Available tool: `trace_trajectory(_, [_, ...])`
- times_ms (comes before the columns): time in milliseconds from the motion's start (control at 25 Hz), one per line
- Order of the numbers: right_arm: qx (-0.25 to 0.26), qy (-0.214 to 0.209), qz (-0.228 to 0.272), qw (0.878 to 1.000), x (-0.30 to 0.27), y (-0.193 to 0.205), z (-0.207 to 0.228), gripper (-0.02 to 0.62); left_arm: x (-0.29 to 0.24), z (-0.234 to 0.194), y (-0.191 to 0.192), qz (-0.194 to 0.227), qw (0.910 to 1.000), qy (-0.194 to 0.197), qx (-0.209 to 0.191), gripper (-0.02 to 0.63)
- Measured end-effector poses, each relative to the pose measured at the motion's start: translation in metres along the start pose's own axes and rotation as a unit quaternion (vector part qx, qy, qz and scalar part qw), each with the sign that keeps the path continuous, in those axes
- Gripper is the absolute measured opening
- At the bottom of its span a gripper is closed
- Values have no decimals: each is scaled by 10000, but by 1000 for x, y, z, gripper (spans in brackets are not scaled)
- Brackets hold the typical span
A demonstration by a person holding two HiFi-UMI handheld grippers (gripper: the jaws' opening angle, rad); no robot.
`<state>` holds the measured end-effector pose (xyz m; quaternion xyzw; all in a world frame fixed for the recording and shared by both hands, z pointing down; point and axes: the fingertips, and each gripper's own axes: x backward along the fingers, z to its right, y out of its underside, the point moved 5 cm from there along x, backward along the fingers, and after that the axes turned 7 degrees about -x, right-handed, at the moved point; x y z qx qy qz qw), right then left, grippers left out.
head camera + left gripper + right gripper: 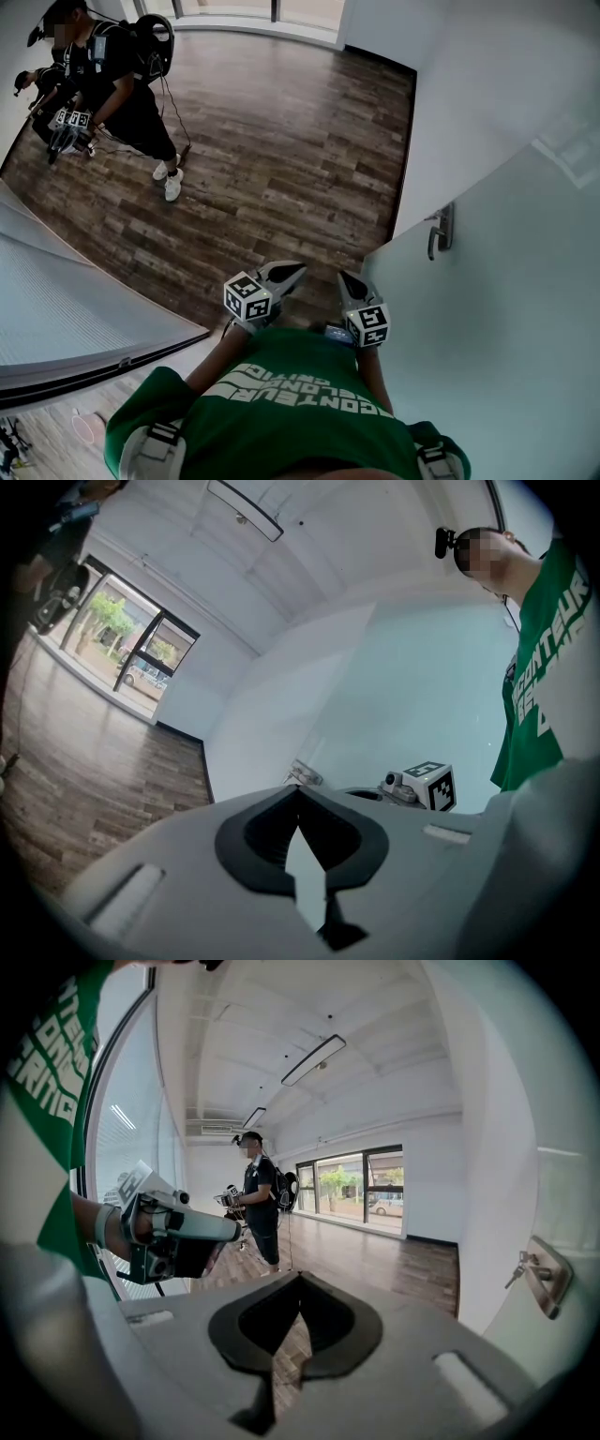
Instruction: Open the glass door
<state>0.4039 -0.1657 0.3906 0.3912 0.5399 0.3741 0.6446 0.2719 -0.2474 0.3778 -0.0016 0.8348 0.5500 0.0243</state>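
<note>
The frosted glass door (pixel 497 319) fills the right side of the head view, and its metal handle with lock (pixel 440 231) sits near the door's left edge. Both grippers are held in front of the person's chest, short of the door. My left gripper (pixel 294 273) is shut and holds nothing. My right gripper (pixel 348 279) is shut too, below and left of the handle without touching it. In the left gripper view the handle (pixel 305 772) shows just past the shut jaw tips (pixel 298 789). The right gripper view has the handle (pixel 537 1275) far right of the jaws (pixel 298 1277).
A white wall (pixel 469 84) adjoins the door's far side. Dark wood floor (pixel 281 141) stretches ahead. Another person (pixel 112 75) with grippers stands at the far left. A second glass panel with a dark frame (pixel 84 319) lies to the left.
</note>
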Motion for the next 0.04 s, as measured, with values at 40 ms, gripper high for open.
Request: trace_trajectory(40, [-16,11,-7,10000,0,0,2,-8,-1,-1,-1,13,10000,-1,-9,3])
